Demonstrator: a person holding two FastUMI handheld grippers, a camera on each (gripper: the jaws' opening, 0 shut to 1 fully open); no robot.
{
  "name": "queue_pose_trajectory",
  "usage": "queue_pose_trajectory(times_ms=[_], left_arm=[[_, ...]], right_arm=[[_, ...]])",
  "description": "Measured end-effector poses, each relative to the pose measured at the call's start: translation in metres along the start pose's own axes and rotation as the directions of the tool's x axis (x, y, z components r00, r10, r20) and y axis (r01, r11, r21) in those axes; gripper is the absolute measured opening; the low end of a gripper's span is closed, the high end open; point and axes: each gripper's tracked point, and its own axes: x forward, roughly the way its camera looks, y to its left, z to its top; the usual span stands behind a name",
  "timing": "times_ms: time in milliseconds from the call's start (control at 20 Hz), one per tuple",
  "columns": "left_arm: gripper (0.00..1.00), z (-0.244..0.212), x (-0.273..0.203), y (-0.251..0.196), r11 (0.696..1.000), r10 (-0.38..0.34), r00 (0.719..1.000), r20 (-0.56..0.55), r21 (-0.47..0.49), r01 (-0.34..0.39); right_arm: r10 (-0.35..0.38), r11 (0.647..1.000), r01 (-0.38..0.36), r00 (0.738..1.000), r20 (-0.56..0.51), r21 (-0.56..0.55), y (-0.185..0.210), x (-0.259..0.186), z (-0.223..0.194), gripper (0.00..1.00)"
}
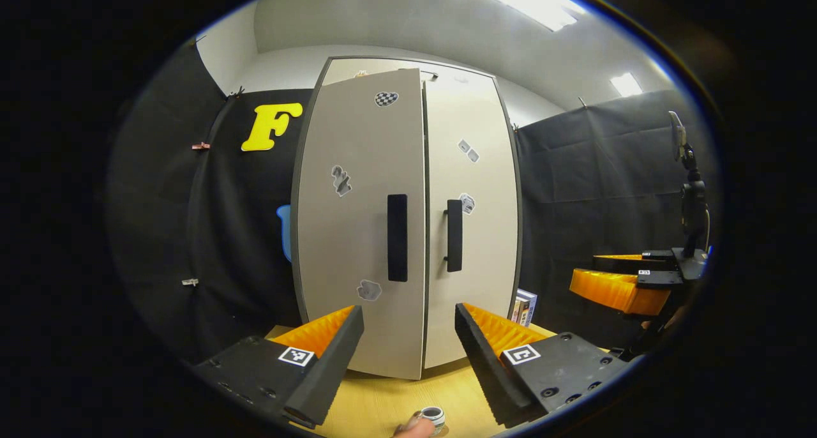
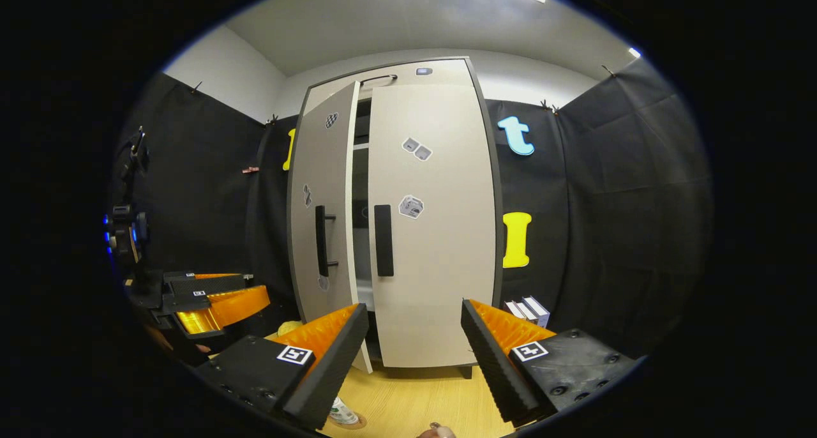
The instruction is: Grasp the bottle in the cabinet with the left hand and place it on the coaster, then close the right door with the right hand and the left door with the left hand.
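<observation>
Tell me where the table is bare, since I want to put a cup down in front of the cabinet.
Bare wood lies between the cabinet base and the right gripper, toward the books. It is crowded by the left door, which hangs ajar, and by the bottle on its coaster beneath.

Black cloth (image 2: 613, 202) hangs on both sides of the cabinet, clipped up below white walls (image 2: 217, 67). A ceiling light panel (image 1: 510, 0) glows overhead. Books (image 2: 528, 310) stand right of the cabinet on the pale wooden worktop (image 2: 415, 400).
</observation>
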Motion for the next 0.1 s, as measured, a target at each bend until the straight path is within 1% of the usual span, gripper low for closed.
queue_pose_trajectory(times_ms=[100], left_arm=[[0.92,0.0003,0.0019,-0.0021,1.000,0.001,1.000,0.000,0.002,-0.001]], right_arm=[[0.012,1.000,-0.012,1.000,0.001,0.011,0.0043,0.0005,0.0012,0.97]])
